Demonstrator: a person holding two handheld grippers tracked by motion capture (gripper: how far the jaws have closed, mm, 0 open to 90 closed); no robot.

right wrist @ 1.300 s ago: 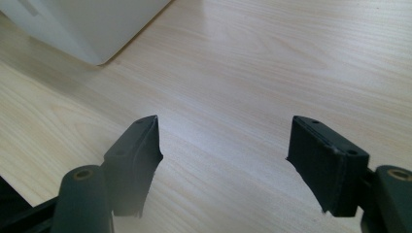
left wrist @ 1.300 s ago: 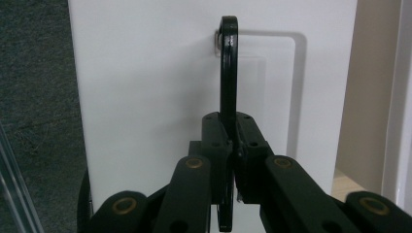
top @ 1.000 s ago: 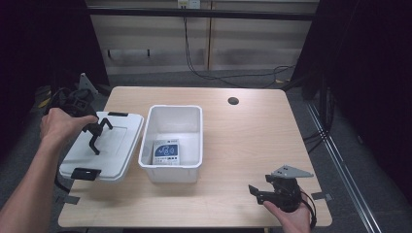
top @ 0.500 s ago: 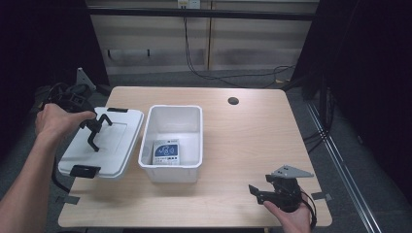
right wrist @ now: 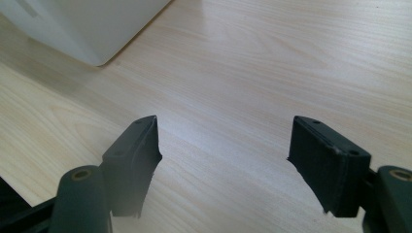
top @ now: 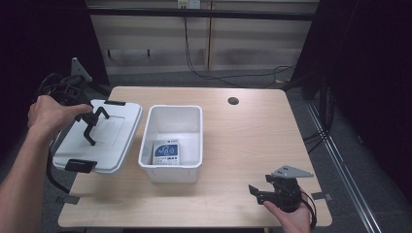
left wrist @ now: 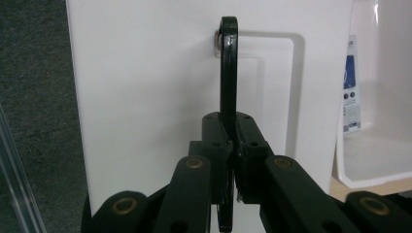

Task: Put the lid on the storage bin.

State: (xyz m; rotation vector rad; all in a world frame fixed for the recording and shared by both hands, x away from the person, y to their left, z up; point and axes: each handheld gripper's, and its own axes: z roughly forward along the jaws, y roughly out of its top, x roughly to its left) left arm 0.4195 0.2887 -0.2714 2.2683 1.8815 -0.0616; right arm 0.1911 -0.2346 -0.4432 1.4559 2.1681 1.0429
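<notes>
1. Nearest the camera, the right gripper [top: 256, 192] sits in the person's right hand [top: 290, 218] at the table's front right corner, its grey three-cornered plate on top.
2. In the right gripper view its jaws stand wide apart with nothing between them, only bare wooden table [right wrist: 252, 77] under them, and a rounded white corner of the bin [right wrist: 87, 29] up at the top left.
3. Moving in: at mid-table stands the open white bin [top: 171, 167], and a blue-and-white packet [top: 165, 151] lies flat on its floor toward the near wall.
4. Just left of the bin, and touching or nearly touching it, lies the white lid [top: 104, 141], with one black latch [top: 80, 165] at its near edge and another at its far edge.
5. Over the lid, the left hand [top: 51, 115] holds the left gripper [top: 90, 138], jaws pointing down at the lid's recessed centre.
6. In the left gripper view those jaws are pressed together on a thin black handle [left wrist: 228, 73] that stands edge-on against the lid [left wrist: 145, 87]; the packet [left wrist: 351, 82] shows in the bin at the right.
7. Farther back, a dark round hole [top: 233, 101] sits in the tabletop near the far edge.
8. Beyond the table, cables [top: 204, 58] hang down a pale wall panel onto the floor.
</notes>
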